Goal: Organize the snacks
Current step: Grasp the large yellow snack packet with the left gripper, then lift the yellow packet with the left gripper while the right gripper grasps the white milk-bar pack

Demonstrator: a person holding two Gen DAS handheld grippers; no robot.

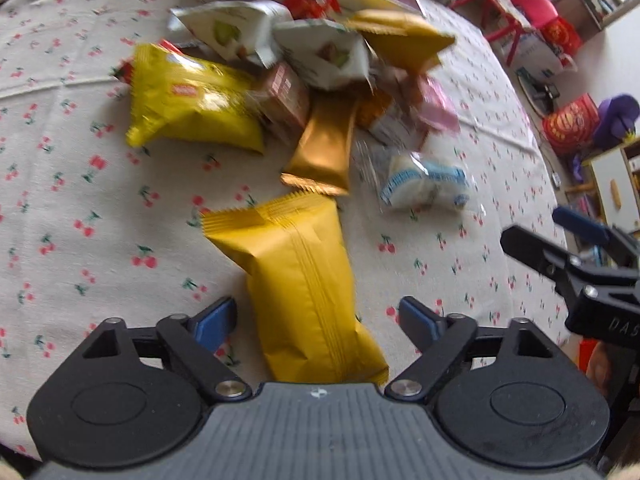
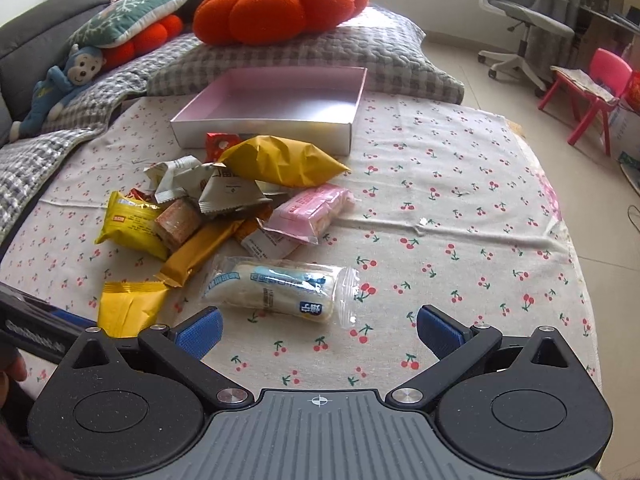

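Observation:
A pile of snack packets lies on the cherry-print tablecloth (image 2: 440, 184) in front of an open pink box (image 2: 280, 100). My left gripper (image 1: 316, 316) is open, its blue pads on either side of a yellow packet (image 1: 304, 280) that lies flat between them, not gripped. This packet also shows in the right wrist view (image 2: 128, 308). My right gripper (image 2: 318, 330) is open and empty, just short of a clear-wrapped white and blue roll (image 2: 276, 288), which also shows in the left wrist view (image 1: 424, 184). The right gripper (image 1: 572, 248) appears at the right edge of the left wrist view.
The pile holds a gold bar (image 2: 200, 252), a pink packet (image 2: 308, 208), a large mustard bag (image 2: 284, 160), white triangular packets (image 2: 224, 192) and a yellow chip bag (image 2: 132, 224). Cushions and an orange plush pumpkin (image 2: 280, 4) lie behind the box. The table edge curves at the right.

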